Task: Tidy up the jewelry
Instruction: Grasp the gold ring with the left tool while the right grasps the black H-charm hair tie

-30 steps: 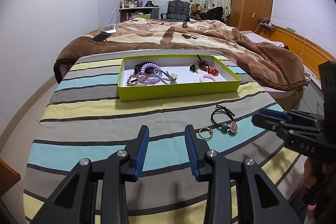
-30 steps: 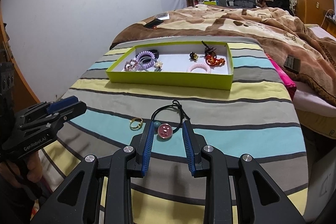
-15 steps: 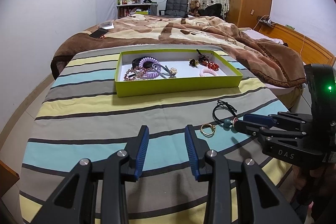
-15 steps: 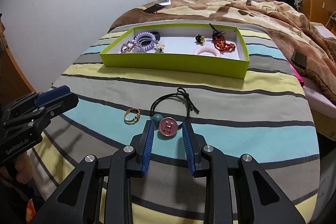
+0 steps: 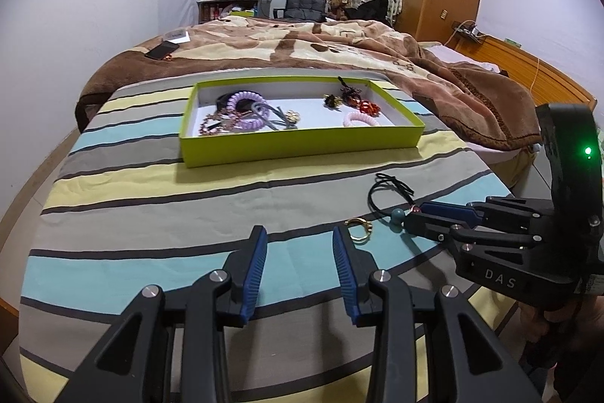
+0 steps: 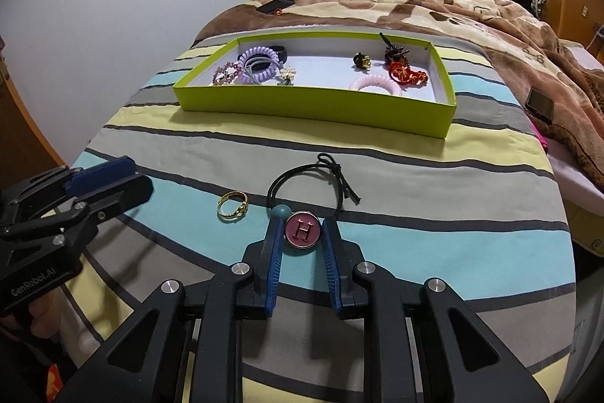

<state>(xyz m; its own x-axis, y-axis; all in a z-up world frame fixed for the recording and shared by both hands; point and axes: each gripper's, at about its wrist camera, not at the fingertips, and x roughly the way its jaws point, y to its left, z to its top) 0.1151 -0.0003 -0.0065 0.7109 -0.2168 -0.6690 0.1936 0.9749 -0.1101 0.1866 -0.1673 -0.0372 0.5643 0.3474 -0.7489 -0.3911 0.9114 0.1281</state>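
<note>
While most of the jewelry already lies in the green tray [image 6: 313, 108] — a lilac coil band [image 6: 260, 63], a pink band [image 6: 375, 84], a red piece [image 6: 407, 74], a flower clip [image 6: 287, 73] and a few darker bits — I count two pieces not yet put away on the striped bedspread [image 6: 453, 199]. One is the black hair tie [image 6: 302, 176] with its teal bead and pink H charm [image 6: 302, 229]; the other is the gold ring [image 6: 232, 206], just beside the tie's loop on its left.

My right gripper [image 6: 302, 240] sits low over the spread with the H charm between its blue pads. Its jaws have just been closing and are now narrow, the pads right up against the charm's edges; I read that as contact, though I would not swear the grip is firm yet. The cord and knot trail loose toward the tray.

My left gripper [image 5: 300, 252] hovers over the spread with its jaws wide apart and nothing in them; the ring [image 5: 358, 227] lies just past its right finger.

So I judge the job mostly done: lift the tie by its charm, carry it over the tray's near wall, let go — then the ring, which looks the fiddlier pick, flat and small on soft cloth.
</note>
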